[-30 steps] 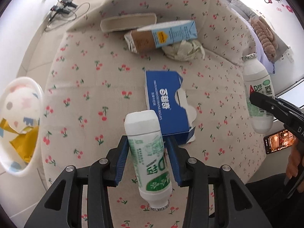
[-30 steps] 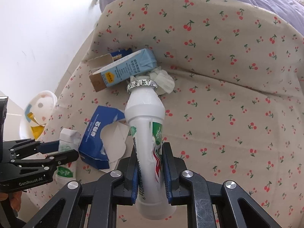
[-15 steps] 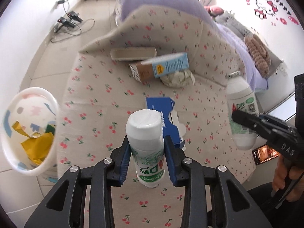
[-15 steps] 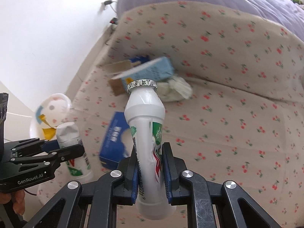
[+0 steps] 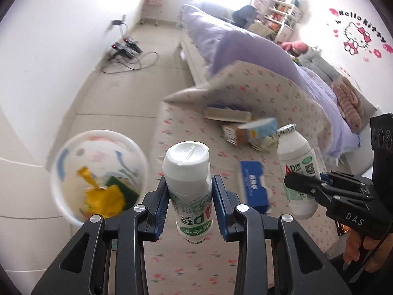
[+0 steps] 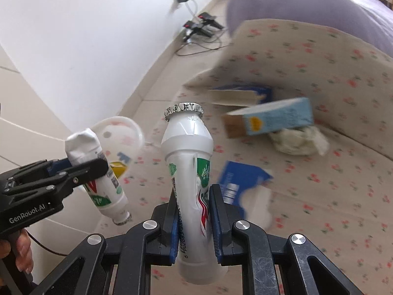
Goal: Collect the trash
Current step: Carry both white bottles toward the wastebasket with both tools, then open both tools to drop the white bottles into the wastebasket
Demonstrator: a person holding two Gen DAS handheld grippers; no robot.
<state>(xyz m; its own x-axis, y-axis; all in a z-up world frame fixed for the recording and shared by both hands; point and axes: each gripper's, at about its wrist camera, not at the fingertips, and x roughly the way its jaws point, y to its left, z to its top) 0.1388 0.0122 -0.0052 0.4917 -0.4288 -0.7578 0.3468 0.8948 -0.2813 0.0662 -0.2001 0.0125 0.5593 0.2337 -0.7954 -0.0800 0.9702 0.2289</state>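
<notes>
My left gripper [image 5: 189, 196] is shut on a white drink bottle [image 5: 188, 169] with a green label, its neck pointing down. Just left of it, and lower, is a white trash bin [image 5: 61, 162] with yellow scraps inside. My right gripper [image 6: 192, 211] is shut on a second white bottle [image 6: 188, 145], squeezed flat at the pads, its foil-rimmed mouth up. Each view shows the other gripper beside it: the right gripper [image 5: 302, 184] with its bottle [image 5: 293, 152], the left gripper [image 6: 83, 166] with its bottle [image 6: 81, 142] in front of the bin [image 6: 127, 125].
On the cherry-print cushion [image 6: 319, 196] lie a dark blue tissue box [image 6: 240, 177], a light blue carton [image 6: 275, 118], a crumpled tissue [image 6: 297, 140] and a flat box [image 6: 240, 93]. Purple bedding [image 5: 240, 49] lies behind. Cables [image 5: 127, 56] trail on the floor by the white wall.
Both grippers have risen off the cushion and swung left with their bottles. The bin has come closer to the left gripper, and the view now takes in the room beyond.
</notes>
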